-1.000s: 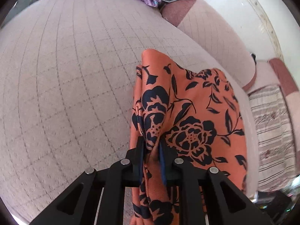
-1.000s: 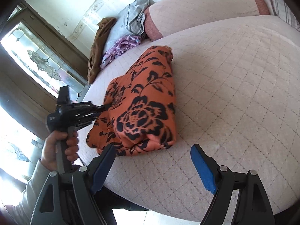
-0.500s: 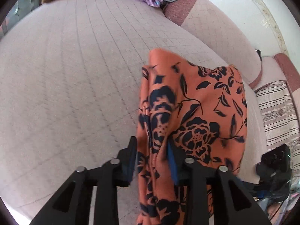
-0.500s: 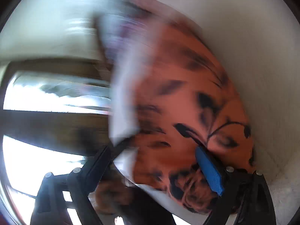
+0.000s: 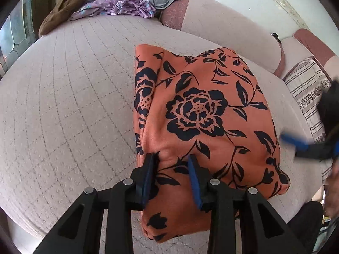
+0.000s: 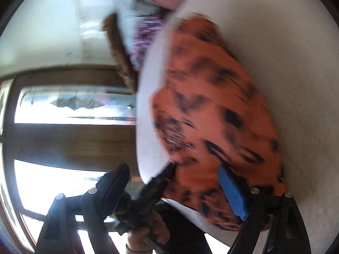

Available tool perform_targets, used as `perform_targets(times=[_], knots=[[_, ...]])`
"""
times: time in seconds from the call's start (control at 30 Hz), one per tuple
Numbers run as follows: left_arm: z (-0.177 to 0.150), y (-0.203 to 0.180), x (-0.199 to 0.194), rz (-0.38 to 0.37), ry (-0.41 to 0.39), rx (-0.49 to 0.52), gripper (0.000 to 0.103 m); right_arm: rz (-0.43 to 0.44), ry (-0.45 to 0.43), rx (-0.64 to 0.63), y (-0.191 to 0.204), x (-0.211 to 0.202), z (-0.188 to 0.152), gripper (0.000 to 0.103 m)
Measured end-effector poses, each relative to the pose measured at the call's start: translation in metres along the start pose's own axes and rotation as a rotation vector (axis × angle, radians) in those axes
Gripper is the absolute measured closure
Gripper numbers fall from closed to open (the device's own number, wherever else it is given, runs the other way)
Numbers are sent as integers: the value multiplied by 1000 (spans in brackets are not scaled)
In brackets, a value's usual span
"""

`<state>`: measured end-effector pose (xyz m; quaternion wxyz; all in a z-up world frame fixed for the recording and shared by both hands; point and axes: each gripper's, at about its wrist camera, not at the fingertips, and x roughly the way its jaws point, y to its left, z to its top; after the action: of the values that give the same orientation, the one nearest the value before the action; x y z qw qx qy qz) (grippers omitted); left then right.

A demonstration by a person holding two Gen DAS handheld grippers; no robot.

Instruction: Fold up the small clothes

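An orange garment with a black flower print [image 5: 203, 114] lies folded on the quilted bed [image 5: 70, 105]; it also shows blurred in the right wrist view [image 6: 216, 114]. My left gripper [image 5: 172, 169] is open, its jaws apart over the garment's near edge, which lies loose between them. My right gripper [image 6: 175, 188] is open and wide, at the garment's right near corner; it appears blurred in the left wrist view [image 5: 296, 144]. The left gripper shows in the right wrist view [image 6: 156, 188].
A pile of purple, grey and brown clothes [image 5: 118, 6] lies at the bed's far end. A striped cloth [image 5: 307, 93] lies at the right. A dark wooden window frame [image 6: 70, 139] stands beyond the bed's edge.
My left gripper has opened and let go of the garment, which now lies flatter. My right gripper has swung fast toward the garment's corner.
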<state>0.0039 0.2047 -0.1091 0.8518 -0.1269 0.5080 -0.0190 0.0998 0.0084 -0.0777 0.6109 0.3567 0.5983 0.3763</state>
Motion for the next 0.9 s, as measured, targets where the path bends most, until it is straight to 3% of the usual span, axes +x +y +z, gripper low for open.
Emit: perform_targets(times=[0.17,0.27,0.3,0.33,0.37,0.5,0.57,0.63,0.7,0.77,0.9], knots=[[2,14,0,-56,-3,-20,69,60,22,-86,38,17,55,12],[-2,29,-2,-73,-7,-29,68,-100,-17,-13,-1,47,100,12],[-7,28,-9,-78,-6,-34,68,-90,-28,124,-35,58,107,19],[-7,32,-10,-87,-6,-40,68,-21,-61,224,-55,58,107,21],[-8,36,-11,-97,-8,-47,68,11,-82,242,-56,54,106,21],[-9,48,-11,-115,-6,-56,62,-73,-19,91,-13,48,98,18],[-11,57,-5,-102,35,-85,40,-44,8,29,6,48,90,18],[-10,68,-5,-136,36,-127,41,-54,9,-2,7,50,78,14],[-5,67,-17,-135,33,-117,51,-173,28,-27,-10,66,71,16],[2,62,-42,-137,-21,-85,52,-130,-23,10,-20,62,66,16],[30,49,-72,-163,-112,-40,52,-180,-1,-49,-8,71,64,15]])
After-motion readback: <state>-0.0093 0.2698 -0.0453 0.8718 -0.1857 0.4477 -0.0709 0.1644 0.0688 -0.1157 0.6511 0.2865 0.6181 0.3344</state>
